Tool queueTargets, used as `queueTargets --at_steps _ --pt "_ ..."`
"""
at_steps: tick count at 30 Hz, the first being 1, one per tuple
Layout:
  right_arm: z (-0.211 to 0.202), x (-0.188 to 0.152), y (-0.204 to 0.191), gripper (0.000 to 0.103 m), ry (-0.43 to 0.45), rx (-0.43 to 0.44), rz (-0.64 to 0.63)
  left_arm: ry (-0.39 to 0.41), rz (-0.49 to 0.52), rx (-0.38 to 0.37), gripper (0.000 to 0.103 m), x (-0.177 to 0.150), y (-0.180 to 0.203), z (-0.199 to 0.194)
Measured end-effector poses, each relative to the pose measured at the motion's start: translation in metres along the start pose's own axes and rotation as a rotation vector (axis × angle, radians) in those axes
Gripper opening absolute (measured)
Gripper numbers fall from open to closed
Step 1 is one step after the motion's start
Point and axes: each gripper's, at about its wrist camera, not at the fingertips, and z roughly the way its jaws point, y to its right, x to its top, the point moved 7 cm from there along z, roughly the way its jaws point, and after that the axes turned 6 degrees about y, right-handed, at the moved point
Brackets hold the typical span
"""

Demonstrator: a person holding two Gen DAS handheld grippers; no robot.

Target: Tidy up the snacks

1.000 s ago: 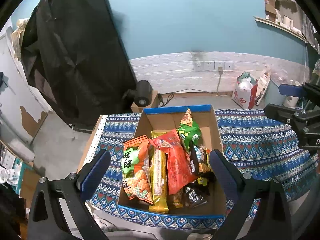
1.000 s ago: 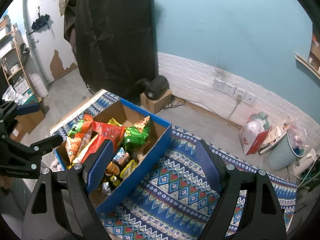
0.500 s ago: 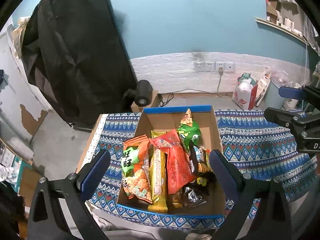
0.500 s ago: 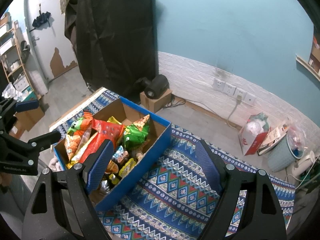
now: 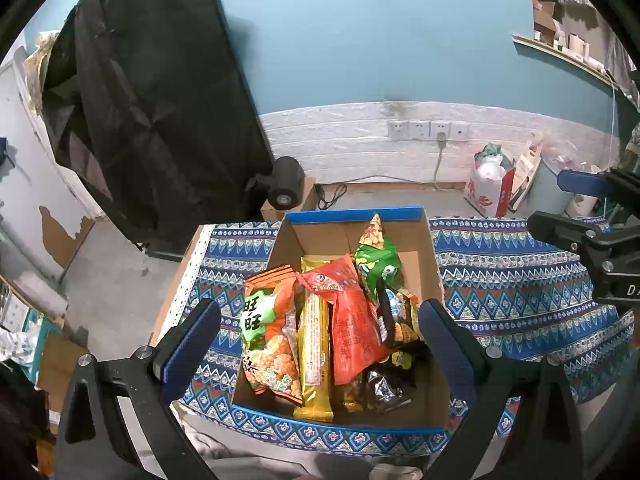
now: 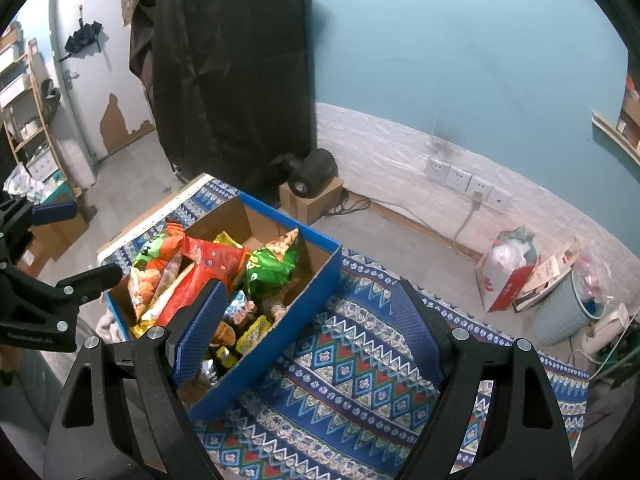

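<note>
A cardboard box (image 5: pixel 424 248) with blue outer walls, packed with snack packets, is seen resting on a table draped in a blue patterned cloth (image 5: pixel 504 280). Among the packets, an orange rice-cracker bag (image 5: pixel 270 340), a long yellow pack (image 5: pixel 316 344), a red packet (image 5: pixel 354 324) and a green bag (image 5: pixel 374 266) can be made out; the darker wrappers beneath them are too jumbled to be identified. The table is set in a room with a teal wall (image 6: pixel 460 40) above a white brick-pattern strip carrying wall sockets (image 6: pixel 460 178). A large black cover (image 5: pixel 152 100) is hung at the left, and a small black device (image 6: pixel 312 170) is perched on a carton on the grey floor behind the table.

The left gripper (image 5: pixel 320 344) is held above the box, its blue-padded fingers spread wide to either side of the packets, with nothing pinched. The right gripper (image 6: pixel 308 328) is likewise held wide open and empty, over the cloth just beside the box's right wall, its left finger overlapping the box's interior in the right wrist view. Whether any packet is touched cannot be told.
</note>
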Motion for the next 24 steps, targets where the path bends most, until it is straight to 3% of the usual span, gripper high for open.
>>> queueTargets --at_steps 24 --pt "-0.0017 -0.0018 0.0004 0.083 -0.004 0.0 -0.006 -0.004 -0.01 0.014 0.1 -0.0001 -0.0015 0.001"
